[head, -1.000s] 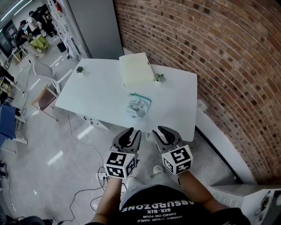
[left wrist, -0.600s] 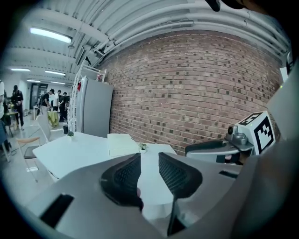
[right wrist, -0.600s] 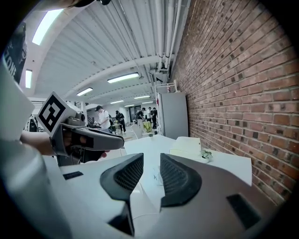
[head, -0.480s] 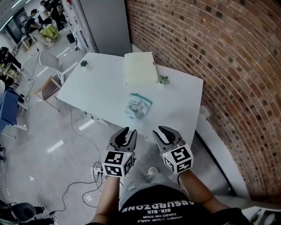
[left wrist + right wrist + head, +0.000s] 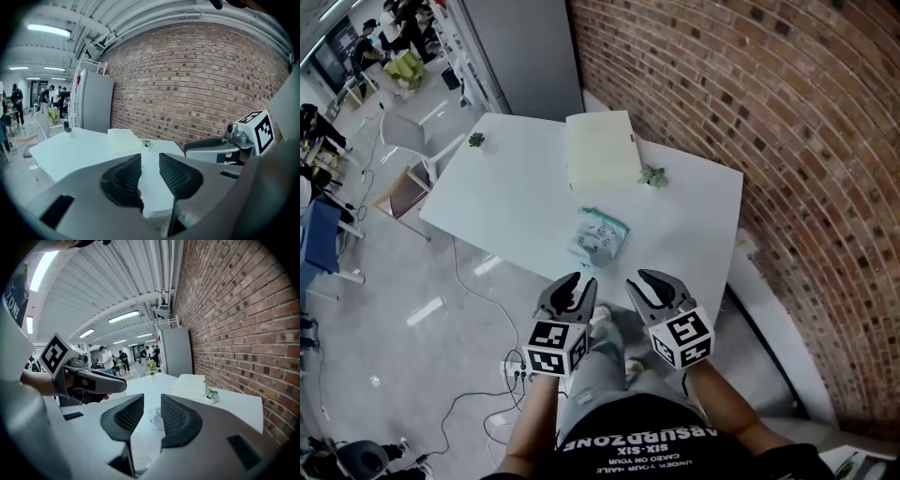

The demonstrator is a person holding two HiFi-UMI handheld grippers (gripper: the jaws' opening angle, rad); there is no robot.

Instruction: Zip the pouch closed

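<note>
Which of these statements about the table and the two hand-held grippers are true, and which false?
1. The small pale patterned pouch lies on the white table. True.
2. The left gripper is clamped on the pouch. False: its jaws stand apart with nothing between them, and it is short of the table.
3. A flat pale yellow book lies beyond the pouch. True.
4. The right gripper holds the little green plant. False: the plant stands on the table beside the book, and the right gripper's jaws are apart and empty.
5. A red brick wall runs along the table's right side. True.
</note>
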